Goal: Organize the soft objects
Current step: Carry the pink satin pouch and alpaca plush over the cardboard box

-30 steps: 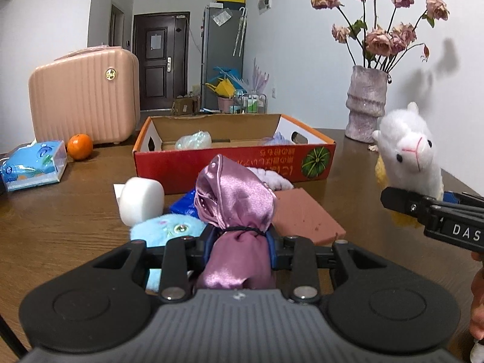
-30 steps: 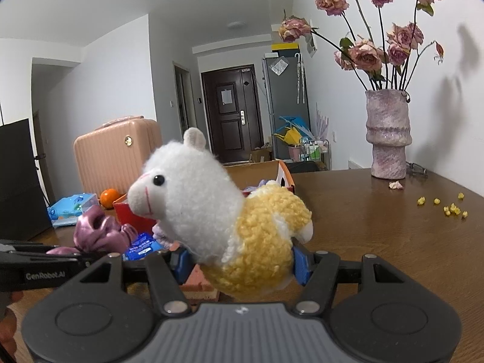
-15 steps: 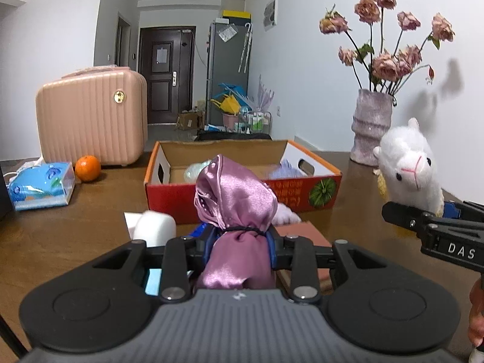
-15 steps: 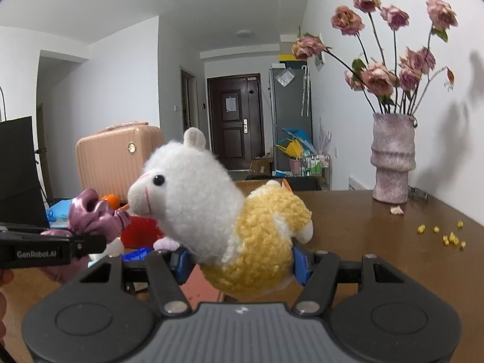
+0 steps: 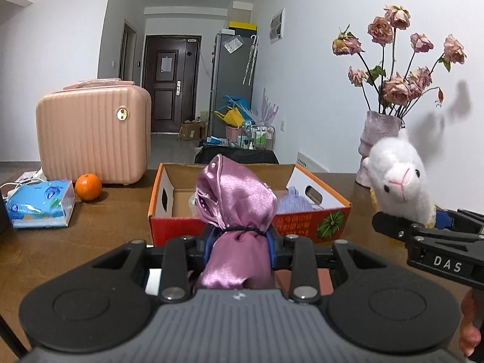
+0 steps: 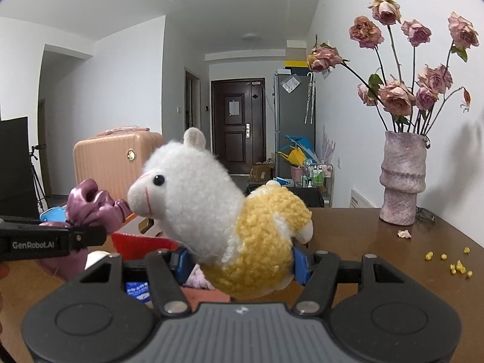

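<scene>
My left gripper [image 5: 240, 239] is shut on a shiny purple satin pouch [image 5: 237, 211] tied with a black band, held above the table. Right behind it stands a red cardboard box [image 5: 311, 224], open at the top, with a lilac knitted thing [image 5: 295, 204] inside. My right gripper [image 6: 242, 264] is shut on a plush alpaca [image 6: 211, 208], white head and yellow woolly body, lifted off the table. The alpaca [image 5: 399, 181] and right gripper show at the right of the left wrist view; the pouch [image 6: 90, 208] shows at the left of the right wrist view.
A pink suitcase [image 5: 93, 133], an orange [image 5: 88, 186] and a blue tissue pack [image 5: 39, 205] stand at the table's left. A vase of dried roses [image 6: 402, 178] stands at the back right, with yellow crumbs [image 6: 453, 263] nearby. A pink slab [image 6: 205, 295] and blue packet [image 6: 137, 290] lie under the grippers.
Both grippers have risen with their loads and drawn nearer the red box. The white roll, blue plush and pink slab have dropped almost out of the left wrist view.
</scene>
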Demonstrator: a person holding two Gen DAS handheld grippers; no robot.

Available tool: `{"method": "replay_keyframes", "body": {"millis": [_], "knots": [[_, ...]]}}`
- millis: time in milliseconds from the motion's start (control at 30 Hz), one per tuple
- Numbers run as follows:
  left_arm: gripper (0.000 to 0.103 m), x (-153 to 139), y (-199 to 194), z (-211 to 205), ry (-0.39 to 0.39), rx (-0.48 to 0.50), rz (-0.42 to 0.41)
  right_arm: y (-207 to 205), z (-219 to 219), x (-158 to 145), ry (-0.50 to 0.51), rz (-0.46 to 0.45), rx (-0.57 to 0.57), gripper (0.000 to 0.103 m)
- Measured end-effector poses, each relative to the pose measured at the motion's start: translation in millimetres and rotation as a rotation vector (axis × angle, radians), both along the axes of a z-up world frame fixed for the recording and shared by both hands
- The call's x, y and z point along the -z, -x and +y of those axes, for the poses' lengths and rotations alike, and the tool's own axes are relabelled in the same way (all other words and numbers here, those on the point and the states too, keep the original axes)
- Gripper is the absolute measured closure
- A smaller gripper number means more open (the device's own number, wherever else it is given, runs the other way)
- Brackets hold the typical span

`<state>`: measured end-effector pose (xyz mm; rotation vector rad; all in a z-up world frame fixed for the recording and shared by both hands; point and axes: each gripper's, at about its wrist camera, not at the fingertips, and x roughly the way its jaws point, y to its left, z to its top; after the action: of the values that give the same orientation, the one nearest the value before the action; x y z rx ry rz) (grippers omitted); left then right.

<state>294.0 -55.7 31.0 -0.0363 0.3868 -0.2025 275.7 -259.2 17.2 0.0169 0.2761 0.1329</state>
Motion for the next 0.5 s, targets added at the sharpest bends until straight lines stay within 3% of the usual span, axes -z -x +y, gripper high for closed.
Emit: {"method": "replay_keyframes", "body": {"millis": [500], "knots": [[0.070, -13, -54, 2, 0.047, -0.037, -0.007, -60, 8, -5, -0.017, -0.011, 0.009, 0.041]]}}
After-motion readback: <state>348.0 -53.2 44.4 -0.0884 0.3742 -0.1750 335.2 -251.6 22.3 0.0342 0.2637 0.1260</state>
